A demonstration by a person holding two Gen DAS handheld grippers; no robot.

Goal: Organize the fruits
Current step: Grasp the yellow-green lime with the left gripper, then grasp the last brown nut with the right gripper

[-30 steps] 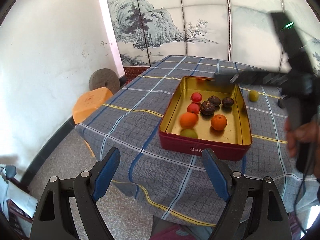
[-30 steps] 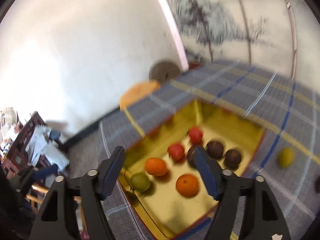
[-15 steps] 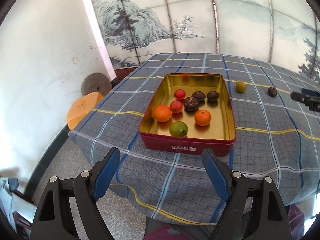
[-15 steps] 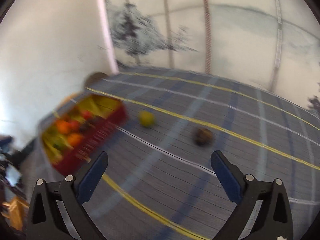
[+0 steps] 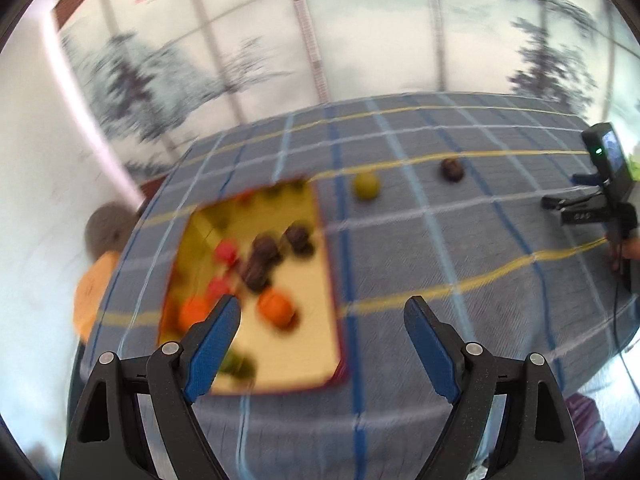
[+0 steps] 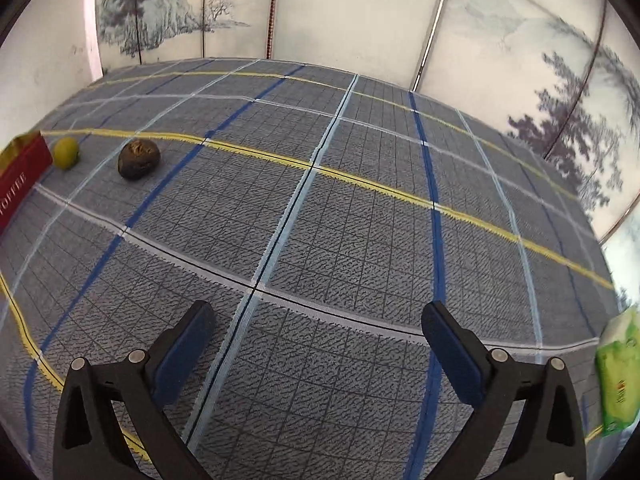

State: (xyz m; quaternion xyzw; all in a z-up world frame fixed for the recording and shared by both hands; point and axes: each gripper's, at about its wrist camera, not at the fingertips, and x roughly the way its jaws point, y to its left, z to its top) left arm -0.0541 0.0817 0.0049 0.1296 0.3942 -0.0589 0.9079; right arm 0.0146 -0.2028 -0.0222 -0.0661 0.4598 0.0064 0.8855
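A red tin tray [image 5: 335,280] with a gold inside holds several fruits: oranges, red ones, dark brown ones and a green one, blurred in the left wrist view. Its red wall shows at the left edge of the right wrist view [image 6: 20,176]. A yellow-green fruit [image 5: 365,186] [image 6: 66,152] and a dark brown fruit [image 5: 452,169] [image 6: 139,159] lie loose on the checked cloth to the tray's right. My left gripper [image 5: 322,320] is open and empty over the tray's near right part. My right gripper [image 6: 318,326] is open and empty over bare cloth; it also shows far right in the left wrist view [image 5: 560,203].
The table carries a blue-grey checked cloth [image 6: 360,208]. A green tissue pack [image 6: 618,372] lies at its right edge. An orange stool [image 5: 94,292] and a round stone [image 5: 106,230] stand on the floor at the left. A painted screen [image 6: 360,12] backs the table.
My left gripper has moved forward and to the right, over the tray's near edge. My right gripper has swung right, away from the tray, and now faces bare cloth with the two loose fruits at its left.
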